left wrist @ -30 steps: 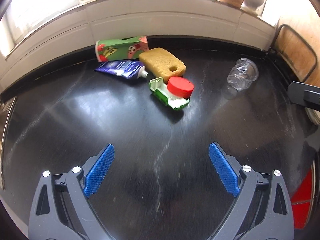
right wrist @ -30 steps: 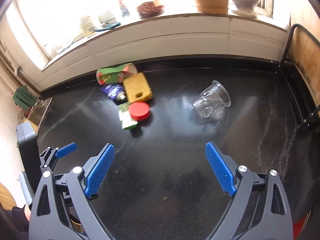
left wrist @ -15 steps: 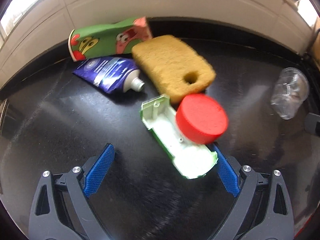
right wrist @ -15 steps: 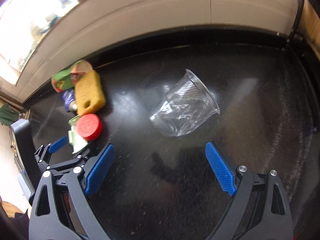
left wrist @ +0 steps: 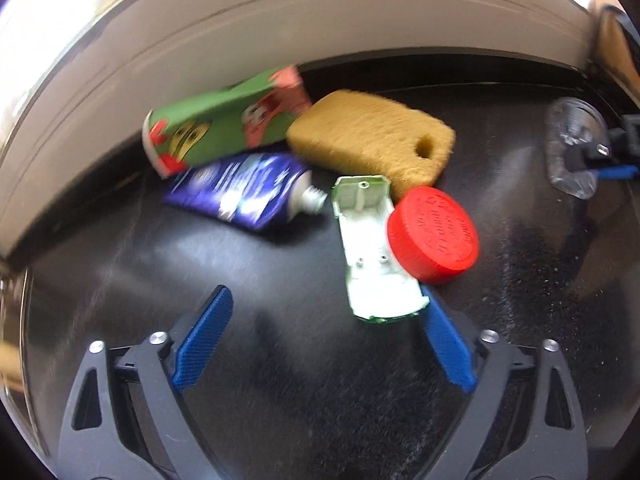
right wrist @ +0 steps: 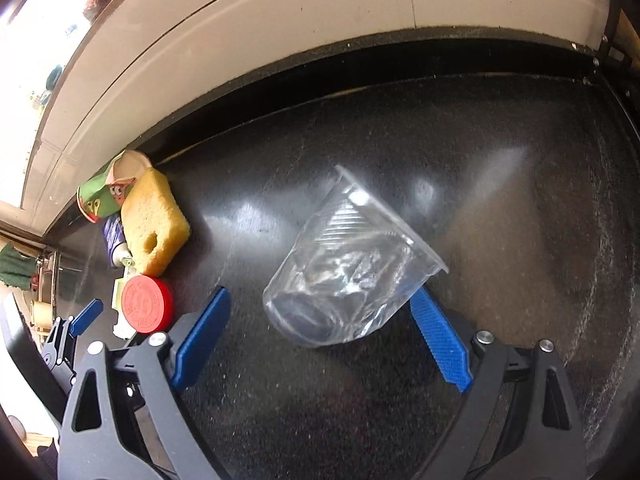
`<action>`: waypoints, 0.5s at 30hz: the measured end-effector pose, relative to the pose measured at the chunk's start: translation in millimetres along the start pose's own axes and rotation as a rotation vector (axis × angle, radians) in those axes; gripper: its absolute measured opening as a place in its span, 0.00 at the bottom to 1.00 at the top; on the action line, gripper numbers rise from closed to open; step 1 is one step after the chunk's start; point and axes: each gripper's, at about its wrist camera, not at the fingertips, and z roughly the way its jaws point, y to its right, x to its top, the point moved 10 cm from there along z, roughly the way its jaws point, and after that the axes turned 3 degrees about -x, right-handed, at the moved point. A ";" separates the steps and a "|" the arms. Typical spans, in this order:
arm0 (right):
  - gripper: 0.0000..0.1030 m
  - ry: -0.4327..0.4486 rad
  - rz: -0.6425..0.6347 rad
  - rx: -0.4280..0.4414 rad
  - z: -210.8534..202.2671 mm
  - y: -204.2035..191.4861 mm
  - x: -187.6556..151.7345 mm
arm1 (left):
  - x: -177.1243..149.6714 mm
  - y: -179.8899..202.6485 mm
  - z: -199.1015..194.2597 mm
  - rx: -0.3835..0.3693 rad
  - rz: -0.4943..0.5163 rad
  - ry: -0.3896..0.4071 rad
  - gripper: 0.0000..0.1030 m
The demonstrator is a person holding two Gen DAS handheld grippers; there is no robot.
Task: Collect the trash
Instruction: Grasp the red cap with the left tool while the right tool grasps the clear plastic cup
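Note:
On the black counter (left wrist: 120, 264) lie a green cartoon paper cup (left wrist: 224, 120), a blue tube (left wrist: 244, 192), a yellow sponge (left wrist: 372, 140), a green-and-white plastic shell (left wrist: 372, 248) and a red lid (left wrist: 434, 234) resting on it. My left gripper (left wrist: 326, 336) is open, its right finger just below the shell. A crumpled clear plastic cup (right wrist: 352, 268) lies on its side. My right gripper (right wrist: 320, 336) is open, with the cup's base just ahead between the fingers. The same pile shows at the left of the right wrist view, with the sponge (right wrist: 154, 224) and lid (right wrist: 146, 308).
A white tiled wall (right wrist: 280, 40) and window sill run along the counter's back edge. A metal rack (right wrist: 616, 48) stands at the far right. The left gripper (right wrist: 76, 320) shows at the left edge of the right wrist view.
Both grippers have moved forward and down. The left has closed in on the trash pile, the right on the clear cup. Both jaws have stayed open.

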 end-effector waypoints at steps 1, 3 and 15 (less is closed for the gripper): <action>0.72 0.004 -0.009 -0.011 -0.1 0.5 0.1 | 1.9 2.2 -0.3 -0.006 0.028 0.006 0.73; 0.45 -0.001 -0.008 -0.009 0.2 1.4 -1.0 | 5.0 11.6 -1.8 -0.025 0.089 0.029 0.59; 0.43 0.113 -0.082 -0.011 -64.8 -17.8 -18.5 | 3.0 21.3 -54.5 -0.023 0.136 0.077 0.00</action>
